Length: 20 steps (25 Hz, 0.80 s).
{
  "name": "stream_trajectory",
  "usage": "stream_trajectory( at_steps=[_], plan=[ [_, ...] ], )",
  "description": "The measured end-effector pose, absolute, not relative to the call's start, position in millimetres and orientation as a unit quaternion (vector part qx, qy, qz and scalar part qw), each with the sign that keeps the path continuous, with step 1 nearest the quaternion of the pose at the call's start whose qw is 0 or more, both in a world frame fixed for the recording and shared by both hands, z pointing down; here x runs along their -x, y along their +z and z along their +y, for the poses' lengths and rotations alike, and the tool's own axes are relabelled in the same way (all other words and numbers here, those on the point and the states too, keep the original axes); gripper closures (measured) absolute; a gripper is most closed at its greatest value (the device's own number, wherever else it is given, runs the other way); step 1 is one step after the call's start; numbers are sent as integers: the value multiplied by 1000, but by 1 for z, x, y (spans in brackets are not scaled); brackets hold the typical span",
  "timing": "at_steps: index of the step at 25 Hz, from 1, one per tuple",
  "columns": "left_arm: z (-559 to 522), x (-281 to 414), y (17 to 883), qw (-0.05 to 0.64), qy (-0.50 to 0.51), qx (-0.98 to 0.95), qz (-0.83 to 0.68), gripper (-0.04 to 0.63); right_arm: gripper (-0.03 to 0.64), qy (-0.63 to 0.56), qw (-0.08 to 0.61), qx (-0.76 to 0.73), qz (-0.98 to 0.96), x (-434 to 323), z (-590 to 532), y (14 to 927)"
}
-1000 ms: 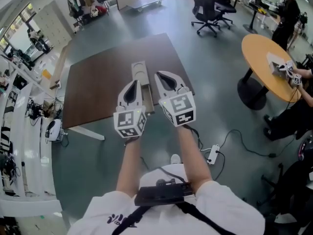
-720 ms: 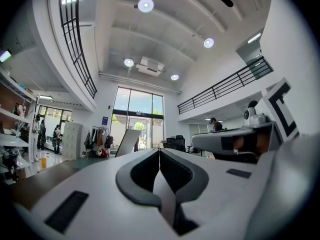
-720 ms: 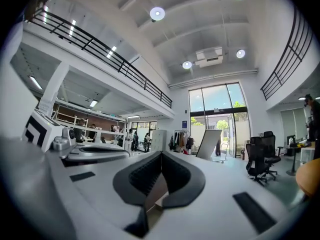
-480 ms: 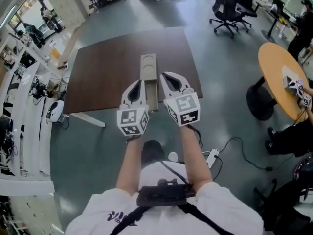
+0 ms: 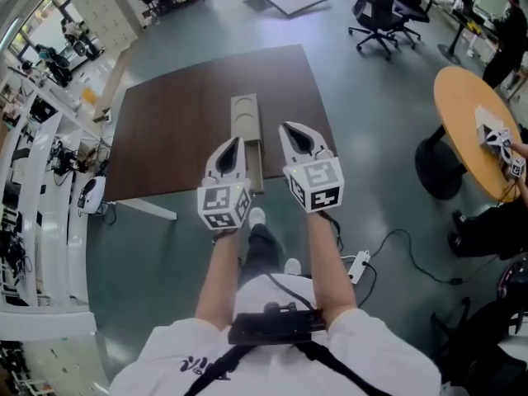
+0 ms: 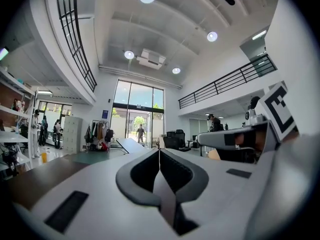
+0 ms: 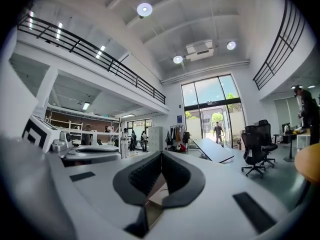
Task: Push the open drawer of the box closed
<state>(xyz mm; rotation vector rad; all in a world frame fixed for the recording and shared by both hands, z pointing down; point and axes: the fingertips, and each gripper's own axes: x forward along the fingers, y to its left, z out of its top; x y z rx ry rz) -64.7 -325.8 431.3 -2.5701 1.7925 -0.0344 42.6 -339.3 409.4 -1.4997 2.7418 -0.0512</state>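
Left gripper (image 6: 159, 149) — fingers (image 6: 122, 183) pressed together tip to tip, nothing between them. Right gripper (image 7: 162, 152) same: fingers (image 7: 192, 183) closed and empty. Through the hollow behind the right tips I see a strip of pale wood (image 7: 159, 196) below. Both pairs point level across the room, side by side.

The box (image 5: 244, 112) sits on the dark brown surface (image 5: 165, 130), ahead of the fingers and in line with the gap between the two pairs. Its drawer (image 5: 256, 167) is pulled out toward me and runs down that gap. The drawer's front end is near the surface edge closest to me. Left pair is just beside the drawer on its left, right pair on its right. I cannot tell whether either pair touches it.

Further out:
- A round orange table (image 5: 462, 110) is well off to the right of the right fingers.
- Office chairs (image 5: 375, 11) are far ahead and right of them.
- White benches (image 5: 37, 221) loaded with gear run far left of the left fingers.
- A power strip (image 5: 360, 261) and cable (image 5: 412, 246) lie on the grey floor (image 5: 379, 163) behind the right fingers.
- Straight ahead of both pairs is a glass entrance (image 7: 210, 104), with a person (image 7: 218, 130) in it.
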Motion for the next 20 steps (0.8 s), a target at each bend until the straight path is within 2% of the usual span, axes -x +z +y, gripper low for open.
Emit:
stream_trajectory(
  at_steps=[20],
  plan=[
    [-327, 138, 440, -1, -3, 792, 610, 584, 611, -1, 10, 430, 903, 39, -352, 406]
  ],
)
